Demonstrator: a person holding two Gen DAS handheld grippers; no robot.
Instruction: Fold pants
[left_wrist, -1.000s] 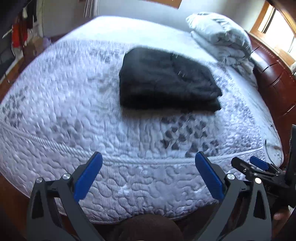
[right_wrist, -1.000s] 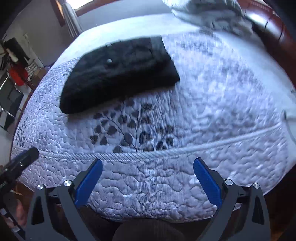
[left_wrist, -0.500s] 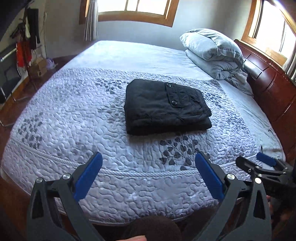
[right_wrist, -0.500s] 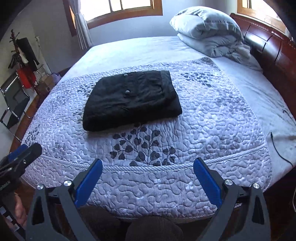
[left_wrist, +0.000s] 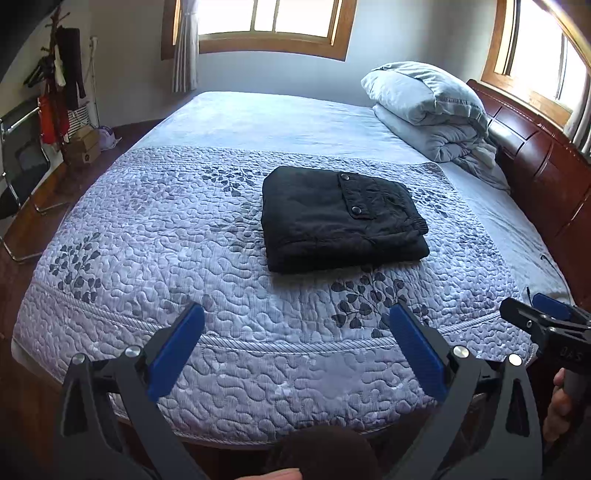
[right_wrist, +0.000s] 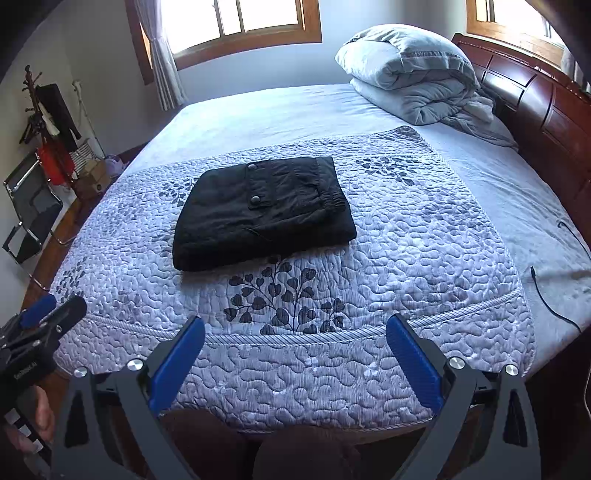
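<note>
Black pants lie folded into a compact rectangle on the quilted bed, a buttoned pocket flap facing up. My left gripper is open over the near edge of the bed, well short of the pants, with nothing between its blue pads. My right gripper is open too, equally far back and empty. Each gripper shows at the edge of the other's view: the right gripper at the right of the left wrist view, the left gripper at the left of the right wrist view.
The grey quilt covers the near half of the bed. A rolled duvet and pillow sit by the wooden headboard. A black cable lies at the bed's right edge. A chair and coat rack stand at the left.
Both grippers have drawn back and risen from the bed; the view now takes in the windows and far wall. The folded pants have stayed put. Both grippers stayed open.
</note>
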